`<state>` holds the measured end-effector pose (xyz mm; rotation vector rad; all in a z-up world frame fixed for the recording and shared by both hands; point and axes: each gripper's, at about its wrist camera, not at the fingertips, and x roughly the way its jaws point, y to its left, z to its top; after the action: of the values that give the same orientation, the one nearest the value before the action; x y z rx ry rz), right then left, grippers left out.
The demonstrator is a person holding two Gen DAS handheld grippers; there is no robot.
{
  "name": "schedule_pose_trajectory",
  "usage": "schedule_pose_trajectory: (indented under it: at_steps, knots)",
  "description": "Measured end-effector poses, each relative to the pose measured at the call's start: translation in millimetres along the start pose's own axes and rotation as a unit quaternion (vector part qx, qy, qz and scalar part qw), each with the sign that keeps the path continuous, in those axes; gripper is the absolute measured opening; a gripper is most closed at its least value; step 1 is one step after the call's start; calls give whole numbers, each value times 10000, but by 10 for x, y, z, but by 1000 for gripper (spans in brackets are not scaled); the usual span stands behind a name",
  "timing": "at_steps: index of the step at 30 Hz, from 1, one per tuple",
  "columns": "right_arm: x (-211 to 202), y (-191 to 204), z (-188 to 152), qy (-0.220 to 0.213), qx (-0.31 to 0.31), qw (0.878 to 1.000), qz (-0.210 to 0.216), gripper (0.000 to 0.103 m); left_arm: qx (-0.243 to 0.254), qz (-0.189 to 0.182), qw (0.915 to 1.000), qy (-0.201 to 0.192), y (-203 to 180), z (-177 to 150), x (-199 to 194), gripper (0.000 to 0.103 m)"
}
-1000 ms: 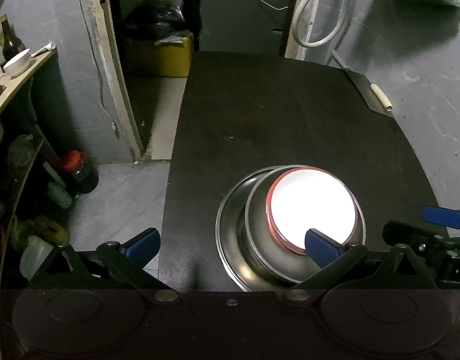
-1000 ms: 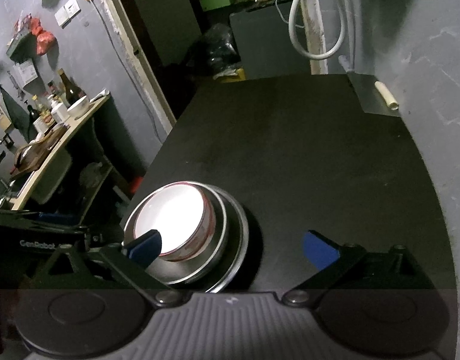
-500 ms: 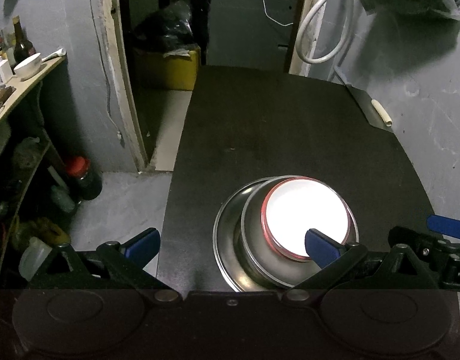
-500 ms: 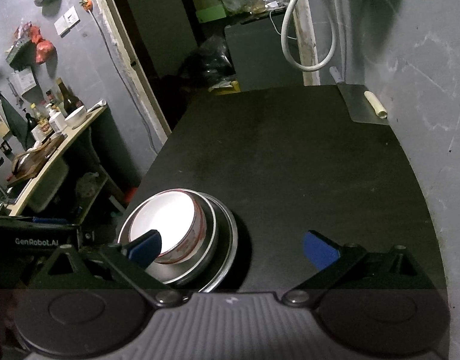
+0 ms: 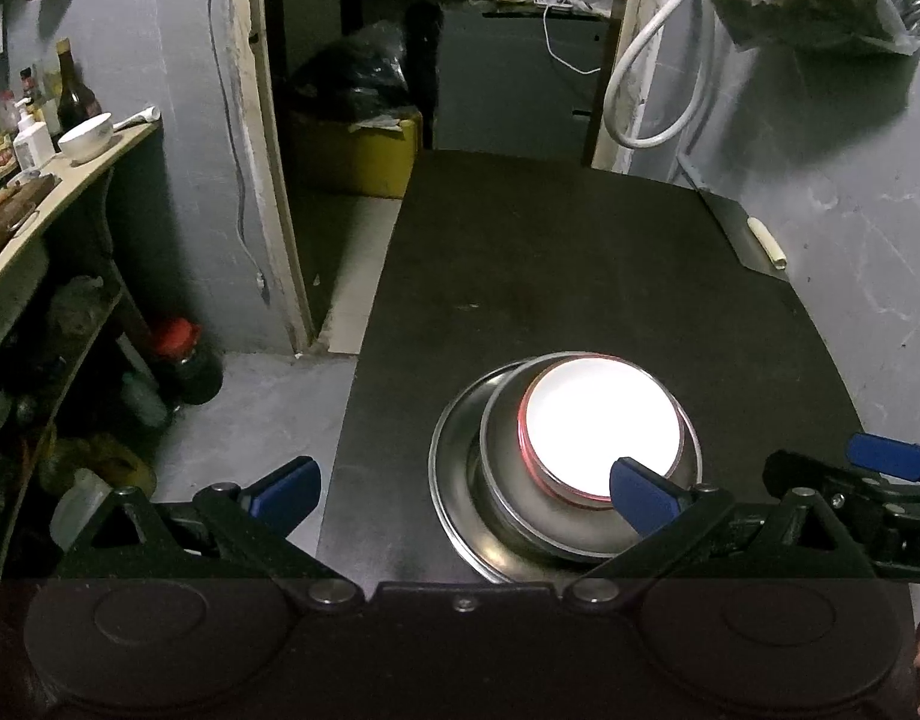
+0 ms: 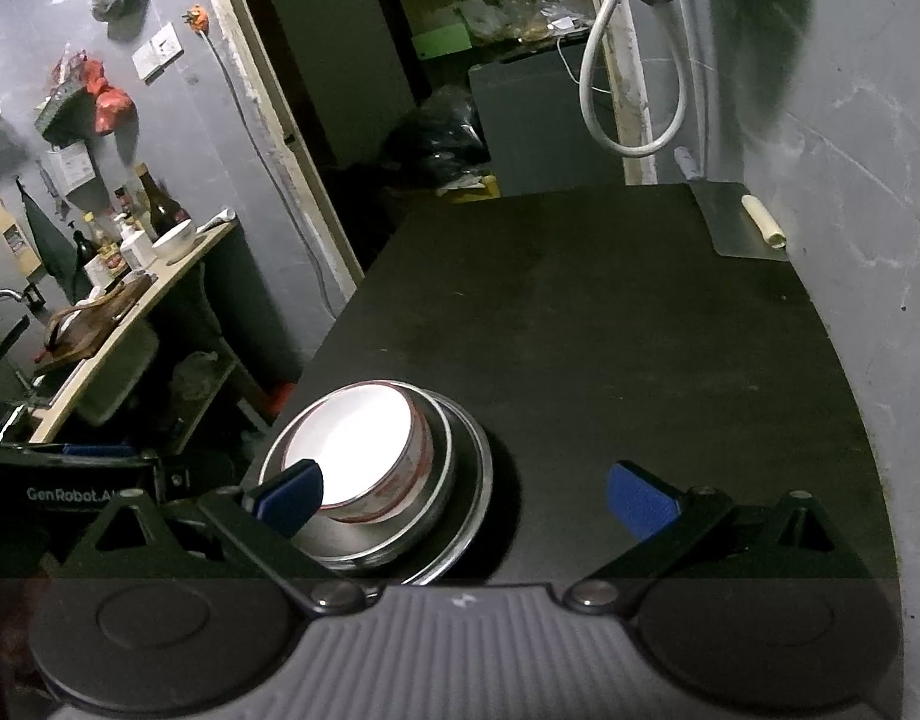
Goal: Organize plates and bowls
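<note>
On the black table (image 5: 580, 276), a white bowl (image 5: 601, 423) sits nested in a steel bowl (image 5: 502, 450), which rests on a steel plate (image 5: 453, 468), seemingly tipped toward one side. The left gripper (image 5: 460, 483) and right gripper (image 6: 463, 489) both hang above the near edge, fingers spread wide, holding nothing

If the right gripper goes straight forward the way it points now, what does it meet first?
Probably only the bare black table. The right gripper is open, and the stack of white bowl in metal bowl lies off to its left finger's side, not between the fingers. Depth is hard to judge.
</note>
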<state>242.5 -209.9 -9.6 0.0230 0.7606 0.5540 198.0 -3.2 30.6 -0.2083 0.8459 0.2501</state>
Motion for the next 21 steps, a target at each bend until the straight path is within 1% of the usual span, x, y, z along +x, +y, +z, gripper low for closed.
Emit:
schedule_pose_trajectory:
  at_steps: [13, 21]
  knots:
    - [-100, 43, -59, -105, 23, 9999, -98, 103, -8, -16, 9998, -214, 24, -16, -74, 102]
    - [-198, 181, -85, -260, 31, 9991, -333, 103, 57, -283, 9986, -442, 128, -56, -153, 102]
